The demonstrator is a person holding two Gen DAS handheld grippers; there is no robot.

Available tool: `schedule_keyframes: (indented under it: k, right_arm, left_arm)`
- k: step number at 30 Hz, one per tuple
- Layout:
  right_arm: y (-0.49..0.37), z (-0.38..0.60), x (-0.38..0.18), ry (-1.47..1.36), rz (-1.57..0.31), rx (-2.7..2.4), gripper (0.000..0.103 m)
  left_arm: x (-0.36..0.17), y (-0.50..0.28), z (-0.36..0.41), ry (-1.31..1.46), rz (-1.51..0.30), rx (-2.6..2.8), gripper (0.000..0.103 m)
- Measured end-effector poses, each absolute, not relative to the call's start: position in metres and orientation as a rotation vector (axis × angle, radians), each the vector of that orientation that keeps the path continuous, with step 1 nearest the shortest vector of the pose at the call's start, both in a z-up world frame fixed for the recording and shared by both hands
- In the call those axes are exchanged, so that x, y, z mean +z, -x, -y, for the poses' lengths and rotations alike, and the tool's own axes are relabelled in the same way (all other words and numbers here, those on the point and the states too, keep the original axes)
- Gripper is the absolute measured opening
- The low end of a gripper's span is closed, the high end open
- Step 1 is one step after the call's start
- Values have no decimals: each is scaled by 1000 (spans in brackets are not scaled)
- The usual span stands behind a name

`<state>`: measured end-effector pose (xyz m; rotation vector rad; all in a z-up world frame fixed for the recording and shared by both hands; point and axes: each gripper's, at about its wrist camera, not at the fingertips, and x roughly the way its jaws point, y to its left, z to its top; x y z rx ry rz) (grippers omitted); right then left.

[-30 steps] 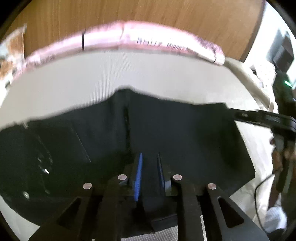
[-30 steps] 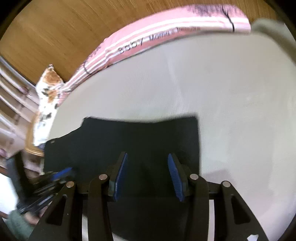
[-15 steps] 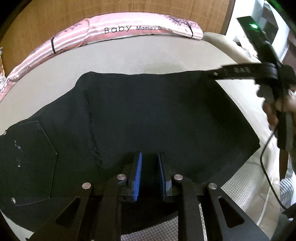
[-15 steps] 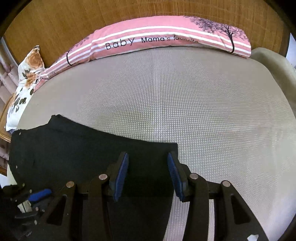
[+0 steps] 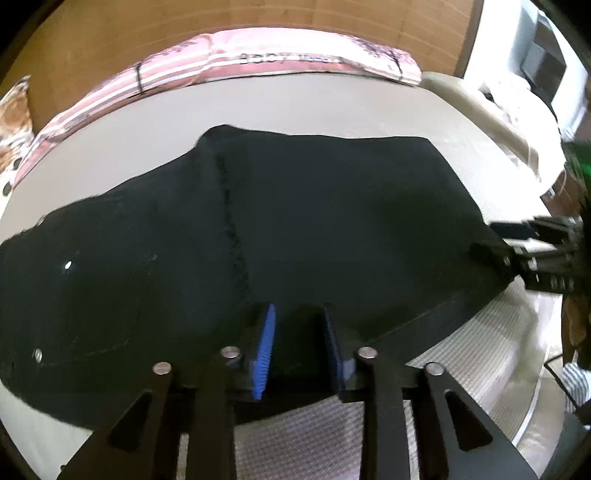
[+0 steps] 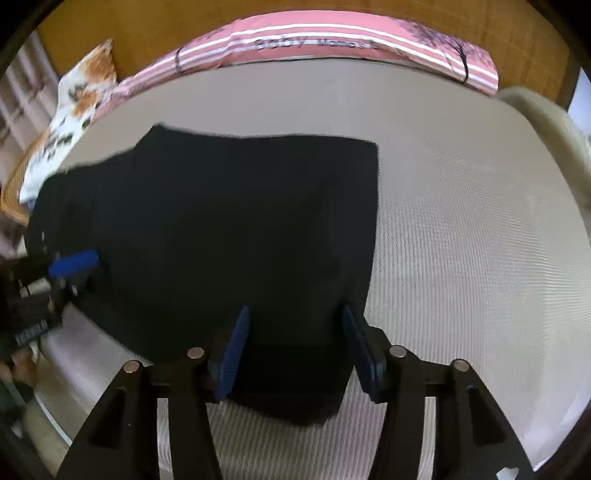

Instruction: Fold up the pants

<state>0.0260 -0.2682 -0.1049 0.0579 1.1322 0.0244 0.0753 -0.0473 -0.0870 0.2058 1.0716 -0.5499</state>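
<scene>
Black pants (image 5: 277, 229) lie folded on the beige bed (image 5: 147, 125), with a seam down the middle and rivets at the left. My left gripper (image 5: 299, 347) is narrowly shut on the pants' near edge. In the right wrist view the pants (image 6: 229, 229) fill the left and centre. My right gripper (image 6: 293, 347) has its jaws wide apart, with the pants' near right corner between the blue pads (image 6: 236, 343); no grip shows. The right gripper also shows at the pants' right edge in the left wrist view (image 5: 524, 254).
A pink striped pillow (image 5: 258, 62) lies along the far edge against a wooden headboard (image 6: 184, 22). A floral cushion (image 6: 74, 110) sits at the far left. Bare bed lies to the right (image 6: 461, 221). A beige bed rim (image 5: 480, 99) runs at the right.
Both grippers have moved over the pants edge, and the views are blurred by motion. The left gripper's jaws stand a little wider apart than half a second ago. The right gripper stays open.
</scene>
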Motion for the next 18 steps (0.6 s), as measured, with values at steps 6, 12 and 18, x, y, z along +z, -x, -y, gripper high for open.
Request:
schedule_keyframes:
  k: [6,12,18]
  right_arm:
    - [-17,258,-107,2,-1140,-1,55]
    - [-22,258,-93,-18,-1141,4,56]
    - [-48,243,-65,-69,-1060,79,56]
  left_arm:
    - [-93,-75,25,-159,-1079,-486,49]
    - [-90,-72,18,-132,-1057,-474,49]
    - [-69,-78,-33,59,-1043,-418,49]
